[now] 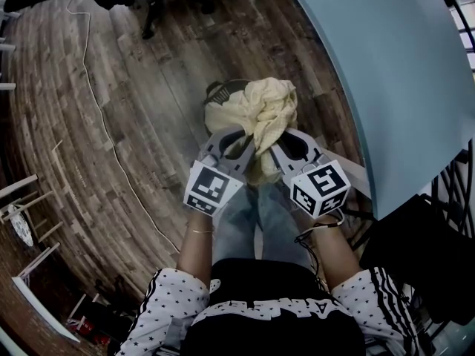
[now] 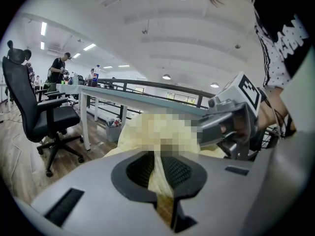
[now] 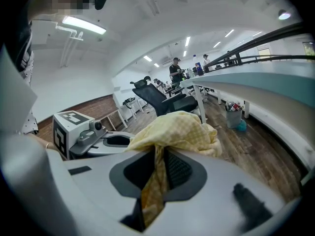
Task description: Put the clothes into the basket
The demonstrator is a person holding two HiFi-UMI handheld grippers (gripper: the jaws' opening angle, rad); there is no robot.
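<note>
While the yellow checked cloth [image 1: 266, 113] sits bunched right over the basket [image 1: 217, 89], you have it pinched from two sides. Your left gripper [image 2: 158, 166] has its jaws closed on a thin fold of the cloth, with the fabric running down between the ribbed pads. Your right gripper [image 3: 160, 168] is clamped on another fold in the same way. The two grippers sit side by side above the near edge of the basket, both tilted down towards it, and the bulk of the cloth puffs out beyond their tips. Only a bit of the basket's dark rim shows past the cloth, on the far side from you. You cannot tell whether the cloth's lowest part touches the basket. The basket stands on the wooden floor [image 1: 111, 87], just beside the light blue table [image 1: 386, 73] to its right. A white cable [image 1: 104, 124] trails across the floor well to the left of the basket.
</note>
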